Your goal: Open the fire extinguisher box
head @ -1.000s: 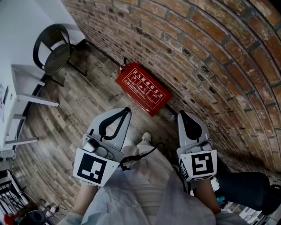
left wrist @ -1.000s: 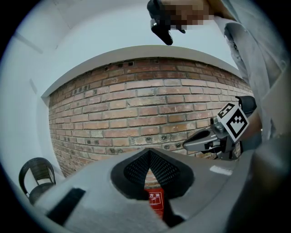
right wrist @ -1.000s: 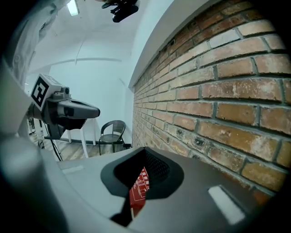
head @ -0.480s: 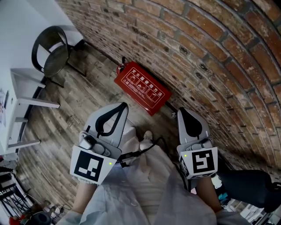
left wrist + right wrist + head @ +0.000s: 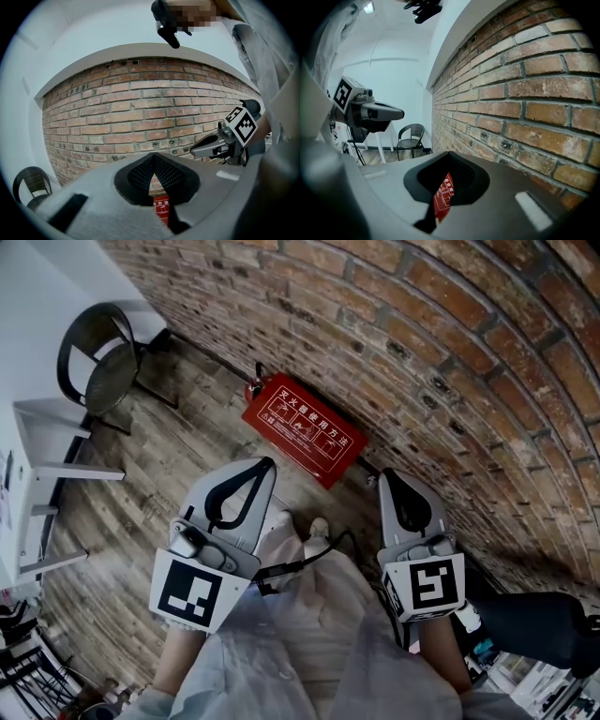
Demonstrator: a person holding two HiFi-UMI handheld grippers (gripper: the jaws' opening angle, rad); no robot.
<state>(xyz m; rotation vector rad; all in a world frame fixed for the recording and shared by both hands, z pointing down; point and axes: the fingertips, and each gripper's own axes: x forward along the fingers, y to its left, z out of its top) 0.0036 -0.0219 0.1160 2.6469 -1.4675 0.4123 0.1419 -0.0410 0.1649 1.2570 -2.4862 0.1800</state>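
Against the brick wall [image 5: 450,352], on the floor [image 5: 141,465], the fire extinguisher box [image 5: 305,427] is laid lengthwise along the wall, ahead and below. Left tongs [image 5: 270,463] and right tongs [image 5: 384,476] are closed and empty, with the left judged nearer.

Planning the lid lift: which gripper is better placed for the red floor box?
Probably left. The left gripper points toward the fire extinguisher box, at its long front edge; the right gripper hangs off its right end, beside the brick wall. Both are shut, touching nothing.
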